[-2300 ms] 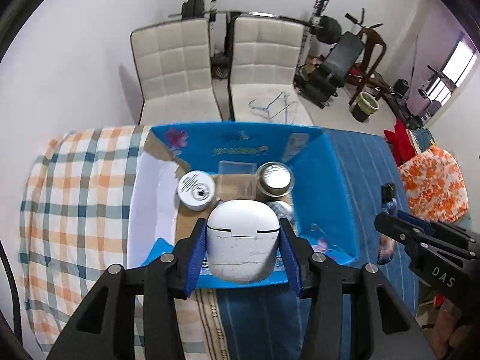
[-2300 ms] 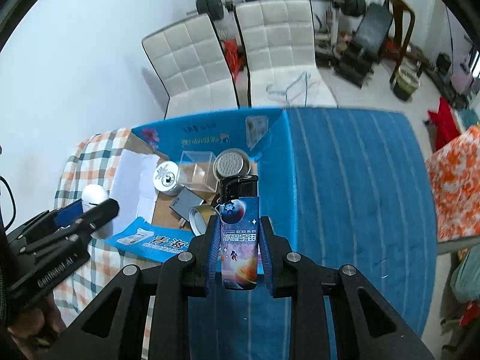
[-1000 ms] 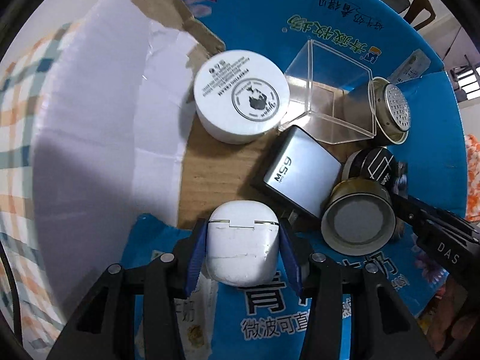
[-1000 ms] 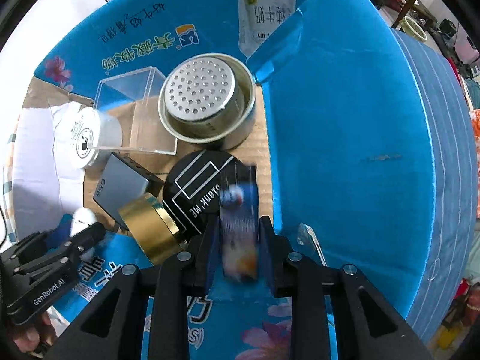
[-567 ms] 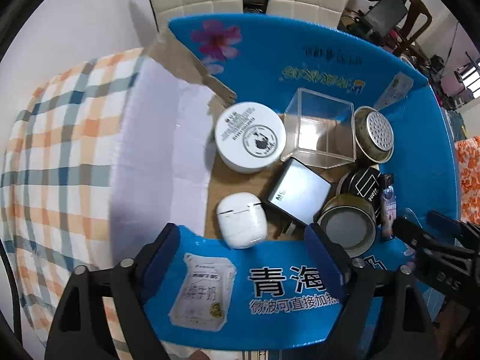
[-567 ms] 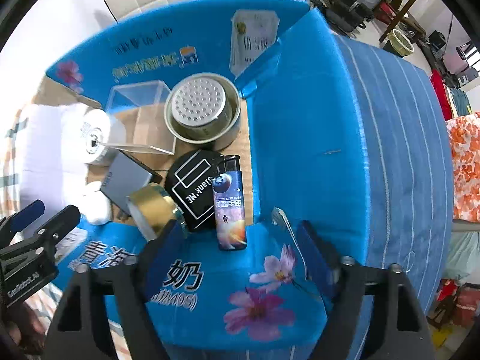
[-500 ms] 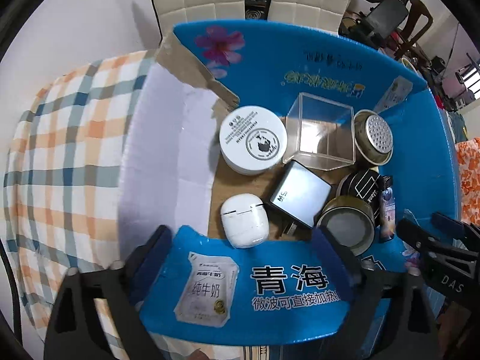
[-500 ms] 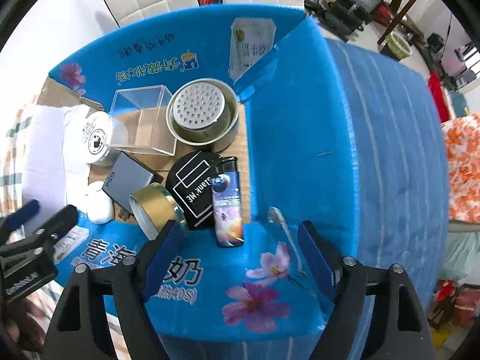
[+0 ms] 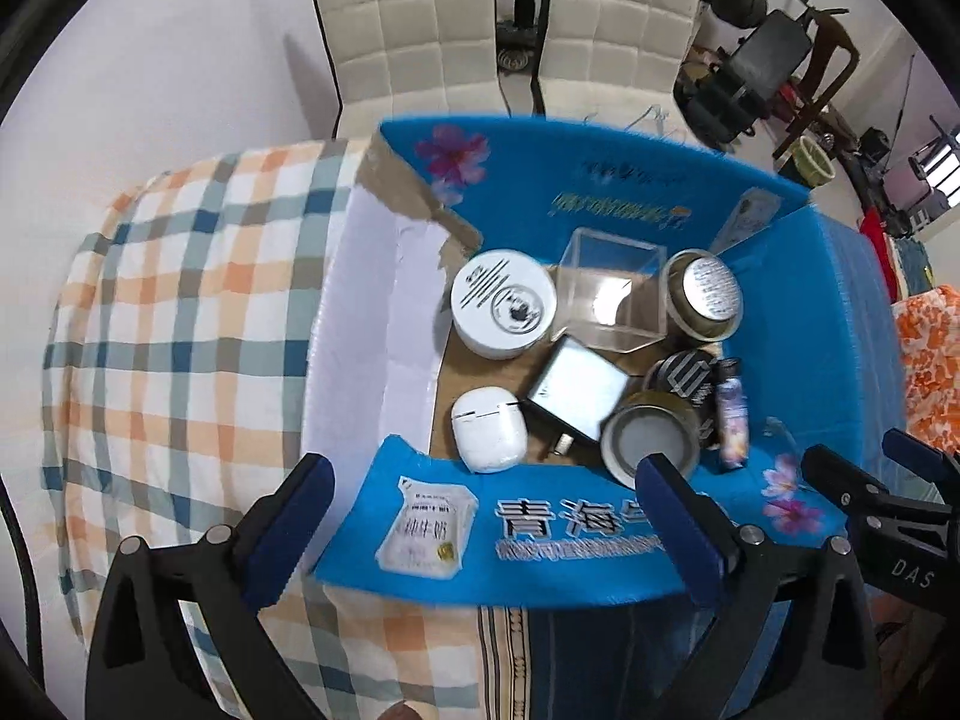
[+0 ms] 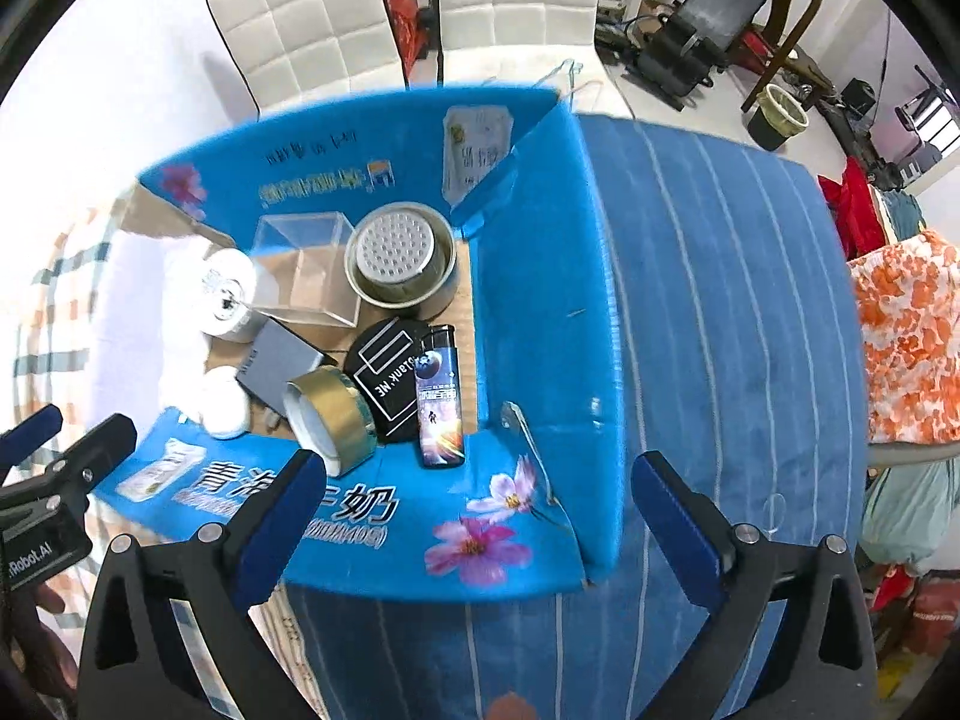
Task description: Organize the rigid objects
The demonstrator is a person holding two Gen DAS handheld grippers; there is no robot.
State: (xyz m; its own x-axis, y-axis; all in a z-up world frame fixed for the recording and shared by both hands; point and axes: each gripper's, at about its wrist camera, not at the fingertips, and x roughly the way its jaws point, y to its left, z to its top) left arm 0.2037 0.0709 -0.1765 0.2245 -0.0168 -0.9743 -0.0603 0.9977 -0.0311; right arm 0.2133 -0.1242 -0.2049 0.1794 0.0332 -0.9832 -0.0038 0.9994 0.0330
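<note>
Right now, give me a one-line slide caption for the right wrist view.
Open right tongs above a blue carton holding a lighter, gold tape roll, black tin and clear box.

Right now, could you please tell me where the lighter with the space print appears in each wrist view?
Left wrist view: the lighter lies at the right end of the blue box, right of centre in the picture.
Right wrist view: the lighter lies near the picture's centre, against the box's right wall.
Shared landmark: the round black tin, directly to its left in both.
</note>
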